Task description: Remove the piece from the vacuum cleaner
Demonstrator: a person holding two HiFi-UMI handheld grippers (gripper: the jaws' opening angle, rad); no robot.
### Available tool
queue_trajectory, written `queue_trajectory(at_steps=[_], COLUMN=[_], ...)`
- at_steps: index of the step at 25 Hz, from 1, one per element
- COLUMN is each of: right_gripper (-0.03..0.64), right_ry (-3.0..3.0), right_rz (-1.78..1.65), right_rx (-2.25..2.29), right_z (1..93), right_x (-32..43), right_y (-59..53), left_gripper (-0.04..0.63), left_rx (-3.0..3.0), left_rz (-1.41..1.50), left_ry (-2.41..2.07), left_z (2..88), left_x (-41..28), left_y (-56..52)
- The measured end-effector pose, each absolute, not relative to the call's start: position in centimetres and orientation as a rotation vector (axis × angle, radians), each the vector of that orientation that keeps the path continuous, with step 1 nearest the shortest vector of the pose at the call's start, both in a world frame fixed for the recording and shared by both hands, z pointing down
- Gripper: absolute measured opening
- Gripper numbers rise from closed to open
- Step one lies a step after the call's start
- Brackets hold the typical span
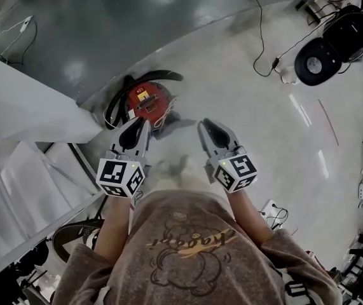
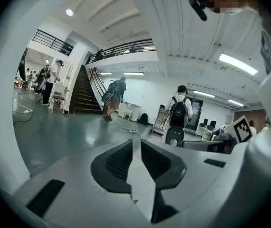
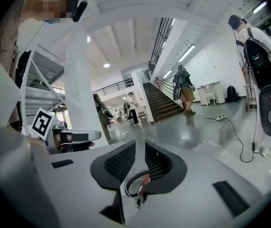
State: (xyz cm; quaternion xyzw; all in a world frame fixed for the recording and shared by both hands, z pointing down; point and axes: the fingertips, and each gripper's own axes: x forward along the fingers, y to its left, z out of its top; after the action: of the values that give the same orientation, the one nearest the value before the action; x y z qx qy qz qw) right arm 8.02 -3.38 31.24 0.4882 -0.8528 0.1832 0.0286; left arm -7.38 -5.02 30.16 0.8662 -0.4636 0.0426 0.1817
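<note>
Head view: the red vacuum cleaner sits on the floor, just beyond the left gripper at its 12 o'clock. The right gripper is at the cleaner's 4 o'clock.
Left gripper view: jaws together, empty.
Right gripper view: jaws barely parted, nothing between them.

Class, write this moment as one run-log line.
stage: approach | left gripper: shut, empty | right gripper: barely open, empty | vacuum cleaner: on floor, not gripped

The round red vacuum cleaner (black hose looped around it) sits upright on the grey floor.
</note>
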Motion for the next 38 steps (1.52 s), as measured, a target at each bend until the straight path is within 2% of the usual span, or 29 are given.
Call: queue_trajectory(at_steps=[2, 6, 8, 14, 21, 38], right_gripper=[0.080, 0.201, 0.232, 0.245, 0.245, 0.245], right_ry=[-2.642, -2.656, -2.640, -2.593, -2.533, -2.322], right_rz=[0.563, 0.565, 0.566, 0.557, 0.550, 0.531], right_rx=[1.477, 1.403, 1.379, 1.313, 1.135, 0.666], right_z=[31.4, 31.6, 31.9, 33.4, 39.3, 67.5], right_x=[7.6, 7.4, 7.6, 8.6, 8.5, 7.3], right_y=[-3.9, -4.4, -4.6, -6.1, -8.5, -10.1], left_gripper=[0.105, 0.216, 0.270, 0.290, 0.291, 0.291], left_rx=[2.440, 2.458, 2.465, 2.445, 2.413, 2.292], left_rz=[0.108, 0.100, 0.102, 0.152, 0.320, 0.612], left_ry=[-1.310, -1.288, -1.279, -1.247, -1.164, -0.964], left_z=[30.3, 30.5, 30.6, 32.3, 38.9, 65.6], left_x=[-7.5, -7.1, -6.8, -6.4, -5.3, -1.1], left_y=[-5.4, -5.9, -6.2, -7.0, -8.3, -9.4])
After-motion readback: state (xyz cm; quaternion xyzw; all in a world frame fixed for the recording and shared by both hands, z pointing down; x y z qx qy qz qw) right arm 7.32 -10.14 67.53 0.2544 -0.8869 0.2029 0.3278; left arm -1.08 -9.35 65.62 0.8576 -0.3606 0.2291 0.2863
